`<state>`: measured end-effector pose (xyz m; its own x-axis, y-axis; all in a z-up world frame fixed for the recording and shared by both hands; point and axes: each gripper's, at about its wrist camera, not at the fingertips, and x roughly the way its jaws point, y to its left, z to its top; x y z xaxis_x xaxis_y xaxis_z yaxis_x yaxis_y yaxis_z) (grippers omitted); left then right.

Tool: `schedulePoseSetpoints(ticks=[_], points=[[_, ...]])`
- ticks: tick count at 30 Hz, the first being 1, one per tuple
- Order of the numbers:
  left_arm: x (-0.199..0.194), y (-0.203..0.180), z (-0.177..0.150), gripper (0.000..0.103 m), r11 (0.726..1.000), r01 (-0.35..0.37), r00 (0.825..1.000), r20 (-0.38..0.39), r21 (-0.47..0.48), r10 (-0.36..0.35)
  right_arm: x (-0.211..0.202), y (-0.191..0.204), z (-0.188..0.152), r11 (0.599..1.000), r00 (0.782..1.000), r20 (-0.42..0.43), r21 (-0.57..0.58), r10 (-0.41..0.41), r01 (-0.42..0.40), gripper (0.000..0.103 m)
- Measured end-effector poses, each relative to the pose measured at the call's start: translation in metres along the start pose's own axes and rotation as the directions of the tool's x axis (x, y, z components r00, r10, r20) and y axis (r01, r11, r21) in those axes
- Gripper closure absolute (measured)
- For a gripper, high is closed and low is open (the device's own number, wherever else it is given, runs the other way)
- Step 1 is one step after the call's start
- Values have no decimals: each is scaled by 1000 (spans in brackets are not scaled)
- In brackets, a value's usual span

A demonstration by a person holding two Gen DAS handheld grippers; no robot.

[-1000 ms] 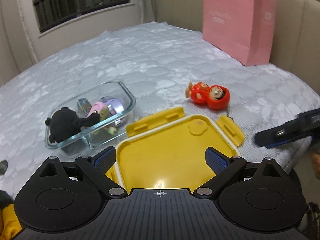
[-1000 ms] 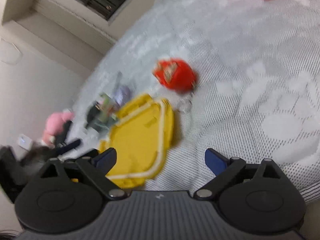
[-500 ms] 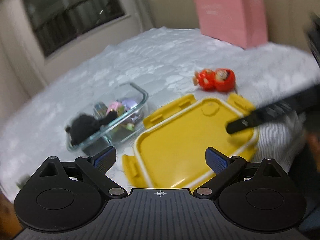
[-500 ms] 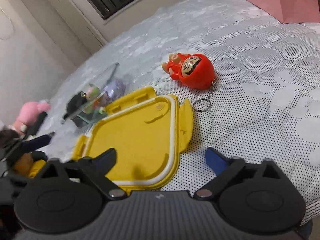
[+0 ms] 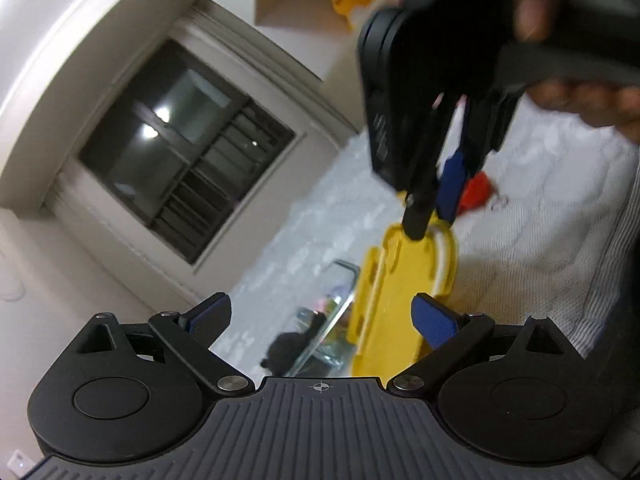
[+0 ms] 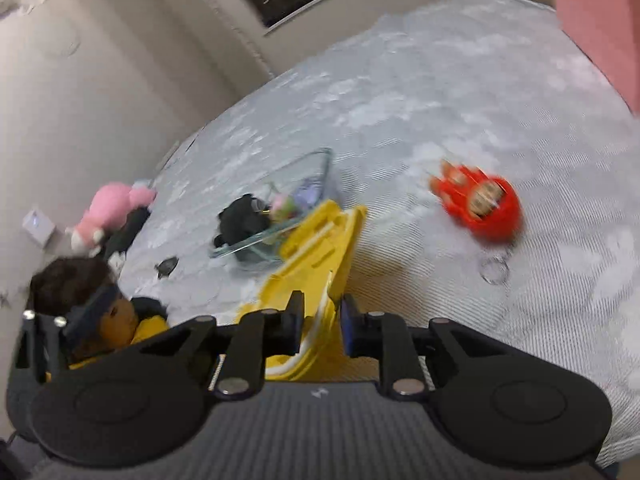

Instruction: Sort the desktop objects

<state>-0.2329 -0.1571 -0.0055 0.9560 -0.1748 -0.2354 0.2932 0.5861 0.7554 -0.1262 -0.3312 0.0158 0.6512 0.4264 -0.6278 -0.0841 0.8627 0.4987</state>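
My right gripper (image 6: 322,326) is shut on the edge of the yellow lid (image 6: 316,248) and holds it tilted up on its side. In the left wrist view that gripper (image 5: 434,208) comes down from above onto the lid (image 5: 396,280). My left gripper (image 5: 320,314) is open and empty, rolled sideways near the lid. The glass container (image 6: 280,216) with a black plush and small toys sits just beyond the lid; it also shows in the left wrist view (image 5: 320,332). A red doll keychain (image 6: 478,204) lies on the bed to the right.
A pink paper bag (image 6: 596,20) stands at the far right against the headboard. A pink plush (image 6: 108,212) and dark items lie at the bed's left edge. A window (image 5: 180,152) is in the wall behind. The quilted bed cover (image 6: 400,92) stretches beyond the toys.
My right gripper has closed on the yellow lid and lifted it from flat to on edge. My left gripper has rolled sideways and drawn back.
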Motion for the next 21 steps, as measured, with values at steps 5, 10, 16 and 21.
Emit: schedulePoseSetpoints(ticks=[5,10,16,21], points=[[-36,19,-5,0,1000,4,999,47,-12,-3,2,26,18,997,999,-27,-73,-36,34,79],[-14,2,2,0,998,46,998,35,45,-48,-3,44,22,996,1000,-29,-85,-11,8,76],[55,-37,-3,0,981,119,989,-103,152,-104,-12,72,12,983,1000,-16,-183,22,-24,79],[66,-35,-12,26,971,163,983,-111,173,-146,-14,78,13,965,1000,-7,-262,28,-29,77]])
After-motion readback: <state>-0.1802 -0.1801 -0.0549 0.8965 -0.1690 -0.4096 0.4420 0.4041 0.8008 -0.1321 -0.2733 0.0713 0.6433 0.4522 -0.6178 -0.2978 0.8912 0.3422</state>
